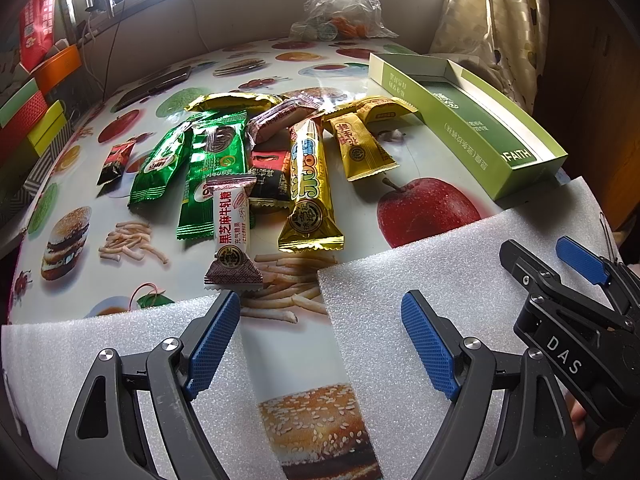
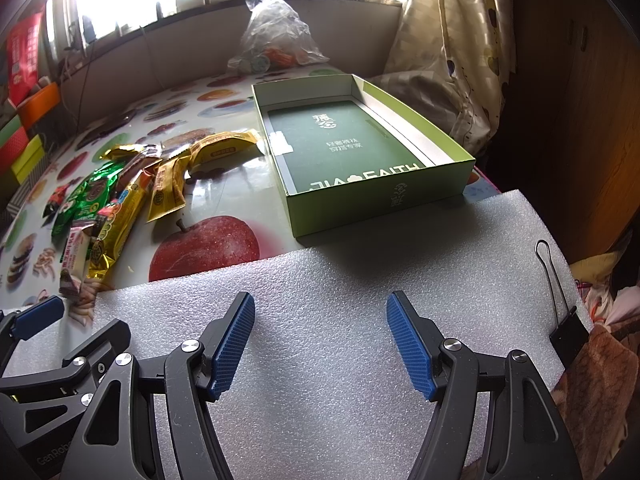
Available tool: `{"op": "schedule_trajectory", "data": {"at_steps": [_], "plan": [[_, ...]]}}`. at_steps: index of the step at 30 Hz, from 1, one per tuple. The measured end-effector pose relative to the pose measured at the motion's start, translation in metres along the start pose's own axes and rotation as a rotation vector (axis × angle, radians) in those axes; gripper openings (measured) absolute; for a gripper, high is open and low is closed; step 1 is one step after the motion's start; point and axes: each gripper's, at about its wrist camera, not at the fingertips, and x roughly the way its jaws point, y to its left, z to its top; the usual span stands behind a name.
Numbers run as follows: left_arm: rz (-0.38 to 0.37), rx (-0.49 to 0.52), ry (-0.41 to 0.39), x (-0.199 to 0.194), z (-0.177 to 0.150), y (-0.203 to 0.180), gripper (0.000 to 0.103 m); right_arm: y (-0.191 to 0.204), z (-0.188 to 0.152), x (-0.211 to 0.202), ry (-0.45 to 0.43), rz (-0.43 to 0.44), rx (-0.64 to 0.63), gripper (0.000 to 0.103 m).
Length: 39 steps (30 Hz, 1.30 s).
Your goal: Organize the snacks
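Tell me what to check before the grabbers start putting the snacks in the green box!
1. Left gripper open with nothing in it: ok.
2. Right gripper open with nothing in it: ok.
3. Green box open on top, no snacks inside yet: ok.
4. Snack pile lies loose on the table, left of the box: ok, though several packets overlap.
5. Nearest packet, the white nougat bar, lies on top, just ahead of the left gripper: ok.
6. Grippers apart from each other: ok, they sit side by side without touching.
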Motion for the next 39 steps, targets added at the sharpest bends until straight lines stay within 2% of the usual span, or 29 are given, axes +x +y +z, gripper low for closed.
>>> {"op": "schedule_trajectory", "data": {"at_steps": [9, 12, 15, 21, 25, 30, 35, 39], "plan": [[-0.025, -0.017, 0.007, -0.001, 0.001, 0.005, 0.083, -0.002, 0.002, -0.002, 0.004, 0.006, -0.001, 0.069], [-0.031, -0.035, -0.019, -0.009, 0.002, 0.013, 0.083, -0.004, 0.005, -0.004, -0.007, 0.007, -0.001, 0.069], [-0.022, -0.057, -0.067, -0.024, 0.005, 0.025, 0.083, 0.002, 0.011, -0.017, -0.068, 0.024, -0.031, 0.069], [-0.013, -0.164, -0.087, -0.034, 0.012, 0.069, 0.083, 0.031, 0.027, -0.020, -0.093, 0.148, -0.105, 0.069], [0.009, -0.214, -0.085, -0.032, 0.016, 0.095, 0.083, 0.058, 0.038, -0.011, -0.070, 0.217, -0.160, 0.069], [-0.010, -0.256, -0.071, -0.025, 0.020, 0.117, 0.083, 0.080, 0.050, 0.005, -0.038, 0.291, -0.175, 0.067], [-0.053, -0.267, -0.050, -0.018, 0.019, 0.122, 0.083, 0.100, 0.056, 0.023, 0.010, 0.338, -0.199, 0.058], [-0.058, -0.290, -0.033, -0.014, 0.019, 0.127, 0.083, 0.111, 0.059, 0.031, 0.025, 0.342, -0.226, 0.051]]}}
